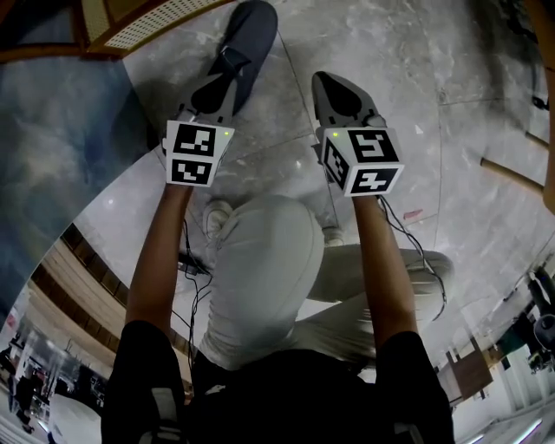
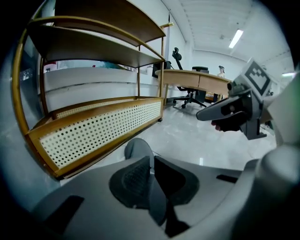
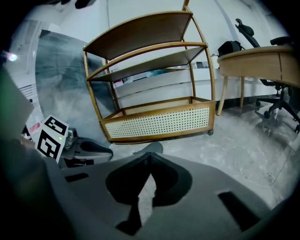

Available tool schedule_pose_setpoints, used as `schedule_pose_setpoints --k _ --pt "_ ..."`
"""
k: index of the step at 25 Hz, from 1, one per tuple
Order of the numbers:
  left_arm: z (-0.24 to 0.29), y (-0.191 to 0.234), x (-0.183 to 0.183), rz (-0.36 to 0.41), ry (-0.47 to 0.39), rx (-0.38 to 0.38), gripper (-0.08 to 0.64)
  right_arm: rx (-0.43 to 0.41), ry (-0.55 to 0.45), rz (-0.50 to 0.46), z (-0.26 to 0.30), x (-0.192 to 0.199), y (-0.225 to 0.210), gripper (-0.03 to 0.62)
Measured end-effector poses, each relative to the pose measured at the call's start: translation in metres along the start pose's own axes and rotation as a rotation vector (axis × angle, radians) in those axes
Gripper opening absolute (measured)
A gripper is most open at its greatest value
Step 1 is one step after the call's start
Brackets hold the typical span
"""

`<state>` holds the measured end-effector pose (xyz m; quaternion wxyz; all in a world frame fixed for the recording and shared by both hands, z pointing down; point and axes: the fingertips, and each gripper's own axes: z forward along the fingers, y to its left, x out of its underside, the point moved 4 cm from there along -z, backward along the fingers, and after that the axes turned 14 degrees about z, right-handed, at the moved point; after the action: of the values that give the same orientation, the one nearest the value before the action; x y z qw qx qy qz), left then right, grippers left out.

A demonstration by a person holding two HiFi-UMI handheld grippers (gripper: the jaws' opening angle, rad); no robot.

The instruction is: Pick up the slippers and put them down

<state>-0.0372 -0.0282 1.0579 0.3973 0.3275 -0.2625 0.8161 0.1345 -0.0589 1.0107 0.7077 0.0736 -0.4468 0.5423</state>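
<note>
Head view: left gripper [image 1: 211, 106] clamps dark slipper [image 1: 249, 42]; right gripper [image 1: 354, 119] clamps grey slipper [image 1: 329, 88].

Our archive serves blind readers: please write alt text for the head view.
A crouching person holds a slipper in each gripper over a marble floor: the left gripper grips a dark slipper, the right gripper a paler slipper. A wooden rack shows at top left.

Black tee [image 1: 286, 395]; pale trousers [image 1: 260, 269]; black cables [image 1: 198, 299]; grey left tongs [image 2: 152, 161].
</note>
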Motion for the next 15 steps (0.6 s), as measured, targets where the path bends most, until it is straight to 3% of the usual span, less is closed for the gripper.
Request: schedule_pose_setpoints --k 5,15 --pt "-0.033 0.007 -0.038 0.006 -0.019 0.011 0.014 0.003 -0.009 0.019 -0.026 -0.033 0.014 0.0" --pt "-0.112 0.016 -0.132 -0.052 -0.047 0.016 0.006 -0.02 -0.01 0.038 -0.106 -0.107 0.054 0.0"
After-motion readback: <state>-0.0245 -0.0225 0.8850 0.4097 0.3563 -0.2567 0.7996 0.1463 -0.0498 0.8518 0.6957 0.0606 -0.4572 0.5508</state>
